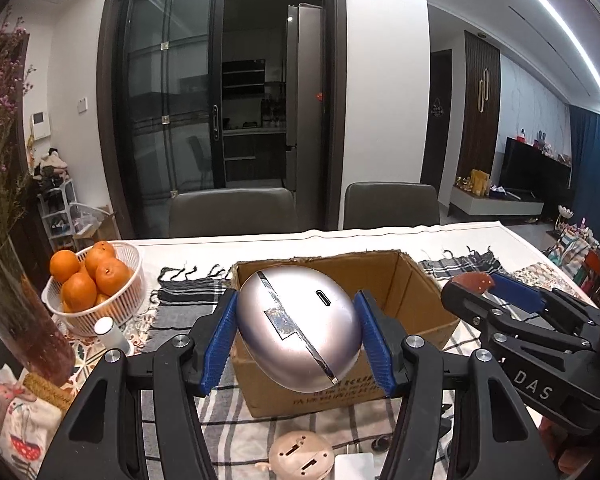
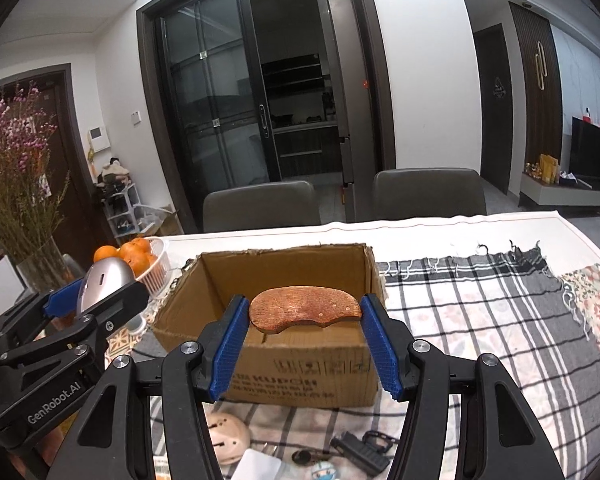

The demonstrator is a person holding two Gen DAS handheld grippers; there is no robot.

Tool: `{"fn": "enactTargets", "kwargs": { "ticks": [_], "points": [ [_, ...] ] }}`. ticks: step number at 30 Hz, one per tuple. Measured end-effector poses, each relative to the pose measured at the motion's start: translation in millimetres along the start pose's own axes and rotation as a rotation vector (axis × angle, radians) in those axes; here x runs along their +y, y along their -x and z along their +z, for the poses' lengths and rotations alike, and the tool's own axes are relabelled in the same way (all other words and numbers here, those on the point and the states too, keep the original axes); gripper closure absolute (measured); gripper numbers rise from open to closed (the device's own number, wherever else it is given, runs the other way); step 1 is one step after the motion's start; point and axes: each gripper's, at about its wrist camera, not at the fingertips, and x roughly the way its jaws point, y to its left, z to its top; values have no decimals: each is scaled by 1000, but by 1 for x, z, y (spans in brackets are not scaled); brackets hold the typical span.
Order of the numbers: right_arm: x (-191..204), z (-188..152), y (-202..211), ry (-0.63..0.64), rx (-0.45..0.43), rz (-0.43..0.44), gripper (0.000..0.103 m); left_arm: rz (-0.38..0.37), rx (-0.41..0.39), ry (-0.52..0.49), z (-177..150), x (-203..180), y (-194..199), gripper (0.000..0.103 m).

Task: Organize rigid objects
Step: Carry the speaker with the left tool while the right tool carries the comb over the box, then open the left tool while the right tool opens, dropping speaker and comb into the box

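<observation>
Over on the far left we pass a glass vase of dried purple flowers, then a white basket of oranges sitting on the table's checked cloth. Next we come to our left gripper, its blue pads pressed against both sides of a silver egg-shaped gadget with a small slot in its shell; it hangs above the near wall of the open cardboard box. The box sits in the middle of the table and what we see of its inside holds nothing. Moving right, our right gripper has its jaws clamped on the two ends of a flat, kidney-shaped wooden piece, held level over the near part of the same box. Down on the cloth in front of the box lie a beige round gadget and, further right, a small black clip-like item.
</observation>
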Motion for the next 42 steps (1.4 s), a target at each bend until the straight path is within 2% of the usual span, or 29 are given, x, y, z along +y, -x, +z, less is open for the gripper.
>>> {"fn": "enactTargets", "kwargs": {
  "ticks": [8,18,21,34,42],
  "points": [
    [-1,22,-24,5,63,-13,45,1,57,-10,20,4,-25,45],
    [-11,36,-70,-23,245,-8,45,-24,229,-12,36,4,-73,45],
    [-16,38,-85,-21,302,7,45,-29,285,-14,36,5,-86,45],
    [-23,41,-133,33,498,-20,45,-24,479,0,27,9,-133,45],
    [-21,33,-144,53,574,-13,44,-19,552,12,19,11,-147,45]
  ]
}}
